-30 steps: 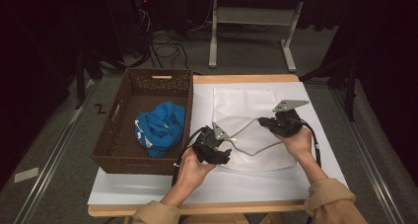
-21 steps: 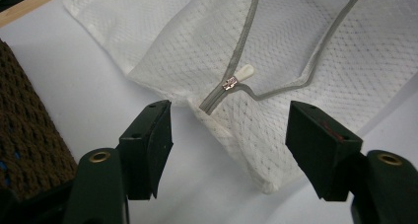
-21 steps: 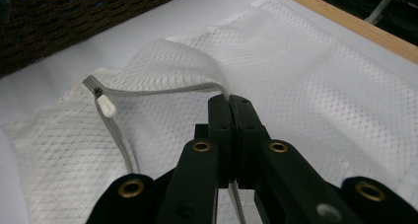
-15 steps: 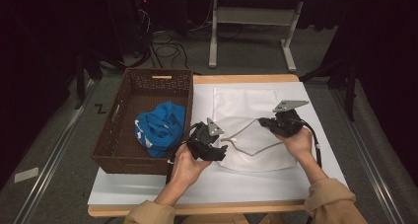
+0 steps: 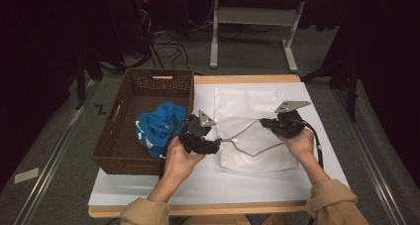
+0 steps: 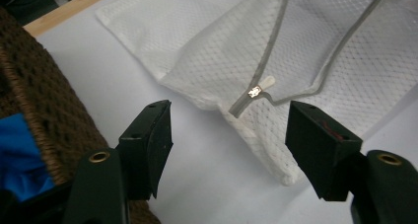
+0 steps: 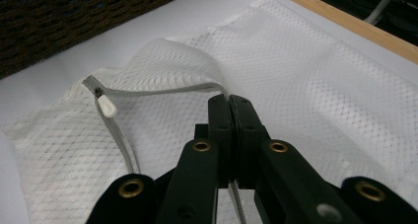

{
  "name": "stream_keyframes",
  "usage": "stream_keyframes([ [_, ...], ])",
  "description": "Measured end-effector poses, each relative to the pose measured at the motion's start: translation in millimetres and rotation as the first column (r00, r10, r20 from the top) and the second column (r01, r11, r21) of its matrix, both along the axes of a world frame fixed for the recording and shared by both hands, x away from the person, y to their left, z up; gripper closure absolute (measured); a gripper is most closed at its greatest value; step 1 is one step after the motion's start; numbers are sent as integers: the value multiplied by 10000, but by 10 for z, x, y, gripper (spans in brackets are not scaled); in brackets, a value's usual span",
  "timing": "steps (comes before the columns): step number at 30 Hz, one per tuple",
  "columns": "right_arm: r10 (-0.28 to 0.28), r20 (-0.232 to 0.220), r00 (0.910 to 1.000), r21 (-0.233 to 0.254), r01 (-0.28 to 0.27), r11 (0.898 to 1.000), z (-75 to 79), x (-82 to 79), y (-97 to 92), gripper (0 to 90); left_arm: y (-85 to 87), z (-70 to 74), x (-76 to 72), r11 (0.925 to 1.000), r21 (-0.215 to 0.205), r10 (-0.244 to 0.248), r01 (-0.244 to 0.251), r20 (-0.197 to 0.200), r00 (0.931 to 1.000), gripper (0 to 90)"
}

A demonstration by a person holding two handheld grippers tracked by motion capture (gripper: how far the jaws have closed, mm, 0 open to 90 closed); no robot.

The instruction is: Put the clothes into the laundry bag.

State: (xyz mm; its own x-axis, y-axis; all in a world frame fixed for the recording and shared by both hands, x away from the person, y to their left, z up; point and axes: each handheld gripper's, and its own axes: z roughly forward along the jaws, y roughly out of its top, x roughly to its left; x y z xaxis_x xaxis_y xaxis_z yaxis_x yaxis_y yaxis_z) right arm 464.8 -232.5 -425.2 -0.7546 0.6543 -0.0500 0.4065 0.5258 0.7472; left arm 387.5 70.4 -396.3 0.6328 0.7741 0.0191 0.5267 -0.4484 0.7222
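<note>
A white mesh bag [image 5: 257, 155] with a grey zipper lies on the white table cover, its mouth partly unzipped. My right gripper [image 5: 266, 124] [image 7: 229, 103] is shut on the grey zipper edge at the bag's right end and holds it slightly raised. The white zipper pull [image 7: 106, 105] [image 6: 261, 86] sits at the bag's left end. My left gripper [image 5: 218, 144] [image 6: 229, 130] hovers open just short of that pull, nothing between its jaws, close to the basket's side.
A brown wicker basket [image 5: 124, 131] [image 6: 39, 86] holding a blue cloth [image 5: 158, 128] stands at the left of the table. A second flat white mesh bag [image 5: 247, 98] lies behind the first. The wooden table edge [image 5: 247, 79] runs along the back.
My left gripper has drawn back leftward and a little upward from the bag's zipper end, staying open. The right gripper has kept still on the zipper edge.
</note>
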Motion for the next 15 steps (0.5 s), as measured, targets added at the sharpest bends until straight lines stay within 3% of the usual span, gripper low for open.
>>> stream_keyframes([
  [15, -54, -24, 10000, 24, 54, 10000, -28, 14, -4, 894, 332, 161, 106, 9964, 238, 811, -807, -153, 9966, 320],
])
